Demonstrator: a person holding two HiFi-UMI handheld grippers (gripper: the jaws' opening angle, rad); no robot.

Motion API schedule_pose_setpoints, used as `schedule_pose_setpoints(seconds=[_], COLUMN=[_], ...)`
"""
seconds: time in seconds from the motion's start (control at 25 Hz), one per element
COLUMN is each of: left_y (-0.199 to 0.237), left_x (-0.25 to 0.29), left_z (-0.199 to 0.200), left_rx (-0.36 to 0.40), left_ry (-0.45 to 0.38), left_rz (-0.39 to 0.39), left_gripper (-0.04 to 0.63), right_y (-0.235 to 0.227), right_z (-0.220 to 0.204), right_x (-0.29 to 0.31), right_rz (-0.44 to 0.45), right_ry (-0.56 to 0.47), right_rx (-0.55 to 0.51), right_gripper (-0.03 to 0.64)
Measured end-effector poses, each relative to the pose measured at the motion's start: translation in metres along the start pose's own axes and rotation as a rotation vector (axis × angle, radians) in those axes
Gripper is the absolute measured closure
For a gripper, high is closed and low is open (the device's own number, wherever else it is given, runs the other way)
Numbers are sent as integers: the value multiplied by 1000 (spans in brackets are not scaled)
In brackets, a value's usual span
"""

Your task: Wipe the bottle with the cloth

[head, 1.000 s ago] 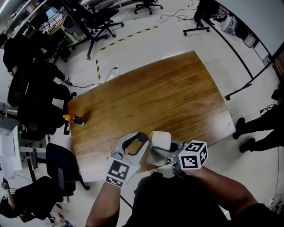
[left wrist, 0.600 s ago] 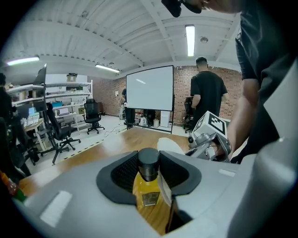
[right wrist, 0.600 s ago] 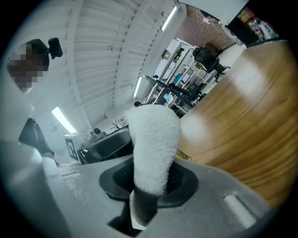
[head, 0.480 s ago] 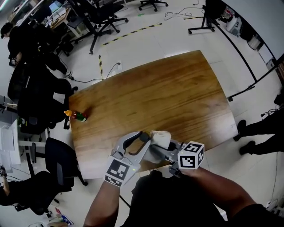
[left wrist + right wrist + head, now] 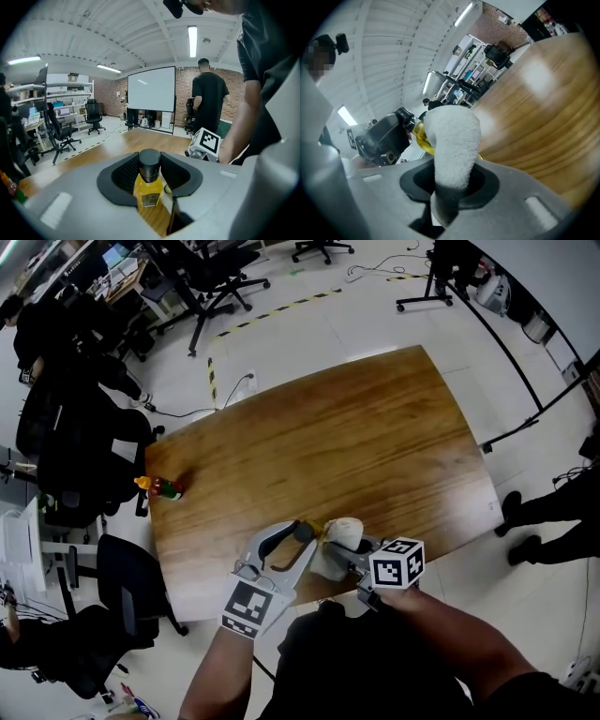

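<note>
A small bottle (image 5: 148, 187) of yellow liquid with a black cap sits between the jaws of my left gripper (image 5: 150, 174), which is shut on it. In the head view the left gripper (image 5: 296, 542) holds it just above the near edge of the wooden table (image 5: 356, 446). My right gripper (image 5: 451, 180) is shut on a folded white cloth (image 5: 452, 138). The cloth (image 5: 343, 532) presses against the bottle's yellow body (image 5: 422, 138), right beside the left gripper's dark fingers (image 5: 380, 137). Most of the bottle is hidden by the cloth in the head view.
A second small bottle (image 5: 159, 487) with an orange cap lies at the table's left edge. Black office chairs (image 5: 84, 456) stand to the left and behind. A person's legs (image 5: 553, 521) are on the floor to the right. A cable (image 5: 202, 411) runs by the far left corner.
The right gripper and the cloth have shifted a little to the left, closer against the bottle. The left gripper has stayed where it was, holding the bottle.
</note>
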State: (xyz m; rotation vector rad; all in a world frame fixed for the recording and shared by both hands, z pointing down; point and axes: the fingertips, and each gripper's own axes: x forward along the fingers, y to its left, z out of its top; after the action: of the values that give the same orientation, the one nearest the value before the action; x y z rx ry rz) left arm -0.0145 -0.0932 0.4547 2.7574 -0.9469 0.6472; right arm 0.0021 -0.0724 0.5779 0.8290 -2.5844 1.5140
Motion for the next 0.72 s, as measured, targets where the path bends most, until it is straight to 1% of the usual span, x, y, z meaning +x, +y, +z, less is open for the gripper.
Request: schedule_pose_setpoints(seconds=[0.16, 0.44, 0.56, 0.64, 0.72], left_y=[-2, -6, -9, -9, -9], left_x=[0, -1, -1, -4, -8], left_z=[-1, -1, -1, -3, -5], left_rx=[10, 51, 72, 89, 113], left_ry=[2, -1, 10, 13, 10], left_rz=[-10, -70, -96, -117, -146], left_gripper=[433, 434, 434, 434, 434], right_y=[-15, -44, -54, -56, -56], right_z=[-9, -23, -30, -32, -34], right_x=[3, 5, 5, 8, 11], right_rz=[-69, -238, -306, -331, -333], right_ry=[62, 189, 254, 292, 328], right_rx=[28, 59, 49, 38, 28], right_gripper=[535, 535, 535, 535, 535])
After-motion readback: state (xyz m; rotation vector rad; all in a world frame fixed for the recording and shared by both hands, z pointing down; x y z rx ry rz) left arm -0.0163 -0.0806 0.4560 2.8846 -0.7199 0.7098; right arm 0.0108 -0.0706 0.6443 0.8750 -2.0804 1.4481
